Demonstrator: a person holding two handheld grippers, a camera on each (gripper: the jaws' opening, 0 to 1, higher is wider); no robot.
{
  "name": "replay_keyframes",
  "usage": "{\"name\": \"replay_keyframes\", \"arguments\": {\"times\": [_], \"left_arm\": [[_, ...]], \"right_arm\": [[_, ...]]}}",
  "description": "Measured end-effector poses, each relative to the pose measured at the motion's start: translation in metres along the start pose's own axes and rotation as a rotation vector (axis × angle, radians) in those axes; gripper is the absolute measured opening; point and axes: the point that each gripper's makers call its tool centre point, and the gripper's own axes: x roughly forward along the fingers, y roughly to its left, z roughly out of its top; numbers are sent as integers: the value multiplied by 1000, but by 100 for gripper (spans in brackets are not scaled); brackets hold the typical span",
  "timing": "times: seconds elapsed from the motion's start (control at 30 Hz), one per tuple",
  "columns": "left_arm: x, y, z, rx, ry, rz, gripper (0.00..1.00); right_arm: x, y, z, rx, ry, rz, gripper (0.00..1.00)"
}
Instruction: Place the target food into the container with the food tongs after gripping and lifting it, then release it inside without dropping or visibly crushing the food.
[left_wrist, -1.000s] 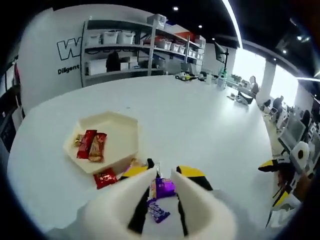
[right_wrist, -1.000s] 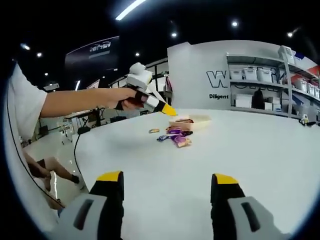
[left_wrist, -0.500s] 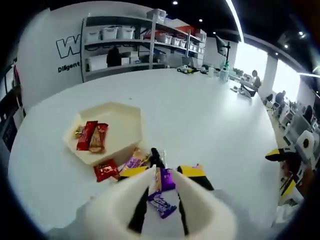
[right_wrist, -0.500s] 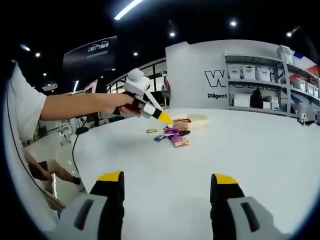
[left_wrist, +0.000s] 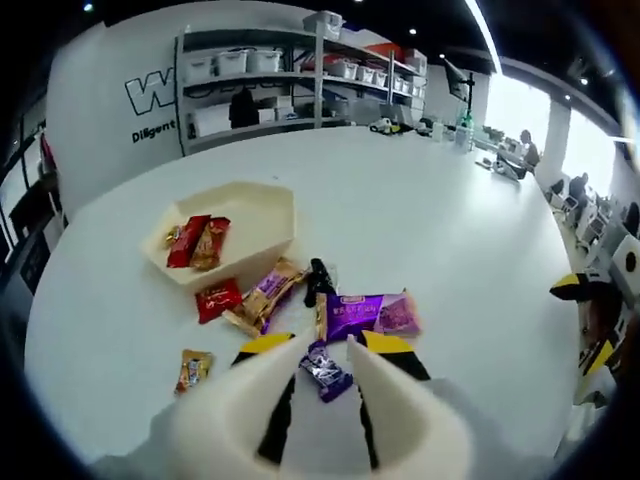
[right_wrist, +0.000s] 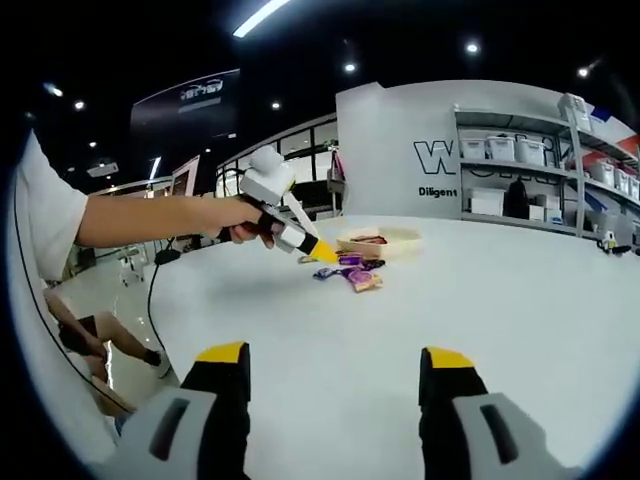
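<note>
While the small purple candy (left_wrist: 325, 371) lies on the white counter (left_wrist: 440, 240), the left tongs (left_wrist: 322, 352) hang right above it, tips narrowly parted to either side of it and holding nothing yet. A second ago those tips sat further in over the pile, covering a purple wrapper; now the view has pulled back and more of the spread is exposed, so this reads as a re-aim, not a lift. Just beyond lies the big purple packet (left_wrist: 367, 313), then a tan bar (left_wrist: 266, 301) and a small black piece (left_wrist: 318, 279), a red packet (left_wrist: 216, 298) to the side, and an orange sweet (left_wrist: 193, 368) off on its own. Past all that sits the cream hexagonal container (left_wrist: 268, 208), already holding red and brown bars, close to the pile. In the right gripper view the left tongs (right_wrist: 322, 250) dip toward the pile, while the right tongs (right_wrist: 336, 362) stay wide and empty, well apart from the action. Next comes a gentle squeeze on that wrapper.
</note>
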Motion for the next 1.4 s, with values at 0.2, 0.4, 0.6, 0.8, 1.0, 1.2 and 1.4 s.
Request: {"name": "replay_keyframes", "arguments": {"times": [0.2, 0.4, 0.6, 0.8, 1.0, 1.2, 1.4], "left_arm": [[-4, 7, -7, 25, 4, 10, 24], [-16, 13, -14, 43, 7, 13, 24], [-21, 18, -16, 51, -1, -12, 24], [-18, 12, -10, 98, 1, -65, 25], [-14, 5, -8, 148, -2, -121, 25], [-15, 4, -7, 223, -11, -213, 25], [-15, 11, -9, 260, 8, -249, 26]], "right_arm": [[-2, 1, 1, -7, 0, 1, 64], [2, 6, 3, -14, 1, 9, 64], [6, 13, 1, -26, 8, 23, 63], [6, 14, 1, -31, 13, 24, 63], [1, 10, 2, -24, 10, 8, 63], [-2, 7, 1, -23, 14, -10, 63], [0, 6, 0, -22, 18, -22, 62]]}}
